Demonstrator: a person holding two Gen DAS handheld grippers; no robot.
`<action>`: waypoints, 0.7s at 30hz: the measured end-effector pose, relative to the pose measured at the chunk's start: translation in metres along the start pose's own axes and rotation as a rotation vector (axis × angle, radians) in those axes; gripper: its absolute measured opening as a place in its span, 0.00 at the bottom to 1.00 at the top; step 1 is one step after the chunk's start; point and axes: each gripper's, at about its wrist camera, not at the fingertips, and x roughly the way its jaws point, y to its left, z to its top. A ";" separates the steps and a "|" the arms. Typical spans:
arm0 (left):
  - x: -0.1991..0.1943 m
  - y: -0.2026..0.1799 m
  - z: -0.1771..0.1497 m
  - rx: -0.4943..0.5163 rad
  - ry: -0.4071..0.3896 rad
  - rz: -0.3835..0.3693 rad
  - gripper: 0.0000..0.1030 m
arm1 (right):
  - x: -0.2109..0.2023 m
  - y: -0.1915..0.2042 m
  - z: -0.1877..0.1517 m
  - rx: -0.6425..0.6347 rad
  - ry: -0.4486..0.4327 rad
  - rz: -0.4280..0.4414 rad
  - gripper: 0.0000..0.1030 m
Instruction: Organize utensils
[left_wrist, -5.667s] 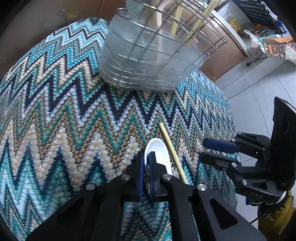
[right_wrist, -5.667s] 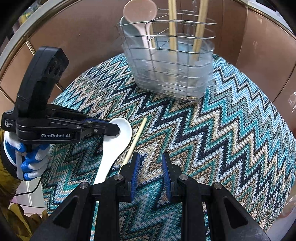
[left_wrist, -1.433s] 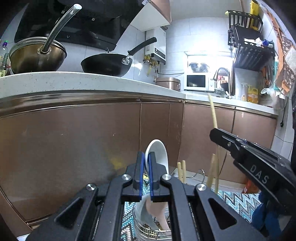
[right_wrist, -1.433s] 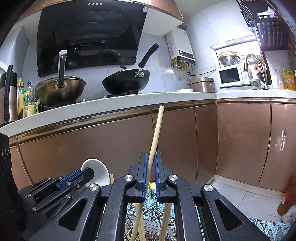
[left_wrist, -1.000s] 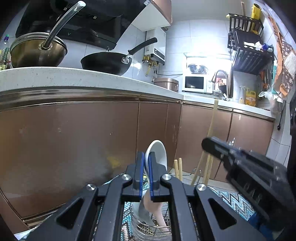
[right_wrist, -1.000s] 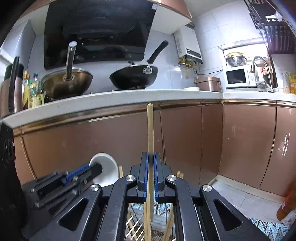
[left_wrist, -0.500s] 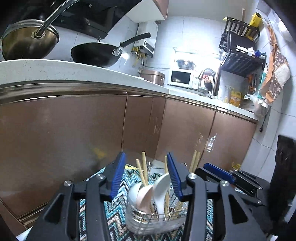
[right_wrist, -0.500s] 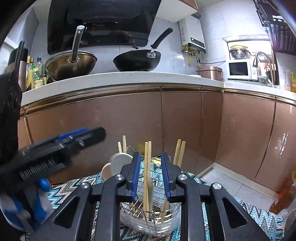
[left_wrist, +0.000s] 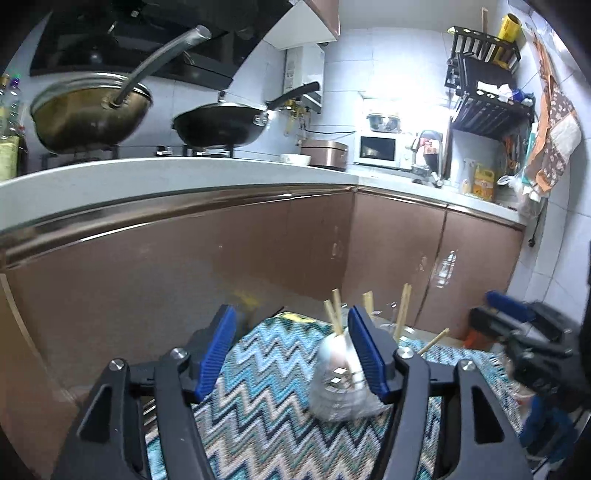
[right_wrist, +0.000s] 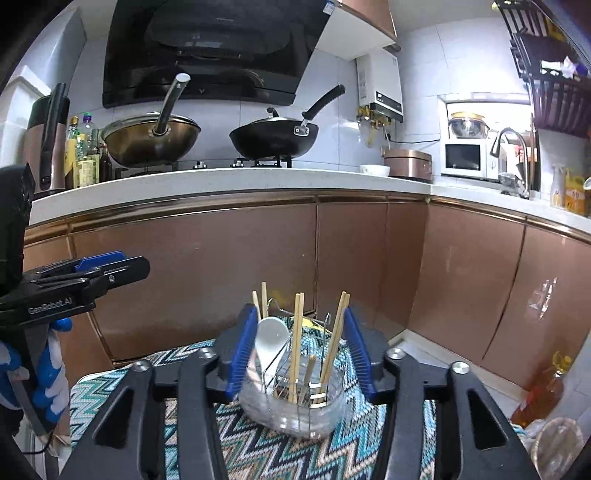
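- The right hand-held gripper (right_wrist: 301, 354) is spread wide, its blue-padded jaws empty and touching nothing.
- Straight ahead of it, framed between its jaws, stands the wire utensil holder (right_wrist: 295, 402) on the zigzag-patterned table (right_wrist: 258, 454).
- In the holder a white spoon (right_wrist: 269, 341) stands upright toward this gripper's left jaw; wooden chopsticks (right_wrist: 296, 347) stand beside it toward the right jaw.
- The left hand-held gripper (left_wrist: 290, 354) is also wide open and empty; the blurred holder (left_wrist: 341, 384) sits just ahead of its right jaw, with chopstick tips (left_wrist: 334, 310) sticking up above it.
- From the right wrist view, the left hand-held gripper (right_wrist: 110, 267) is off to the left, and the side of its body reads "GenRobot.AI".
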 end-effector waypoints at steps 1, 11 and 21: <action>-0.005 0.003 -0.001 0.002 -0.001 0.013 0.60 | -0.007 0.002 0.000 -0.001 0.006 -0.009 0.56; -0.054 0.026 -0.025 0.020 -0.007 0.098 0.63 | -0.057 0.015 -0.022 0.017 0.075 -0.093 0.88; -0.084 0.035 -0.035 0.030 -0.028 0.155 0.72 | -0.088 0.020 -0.036 0.039 0.107 -0.158 1.00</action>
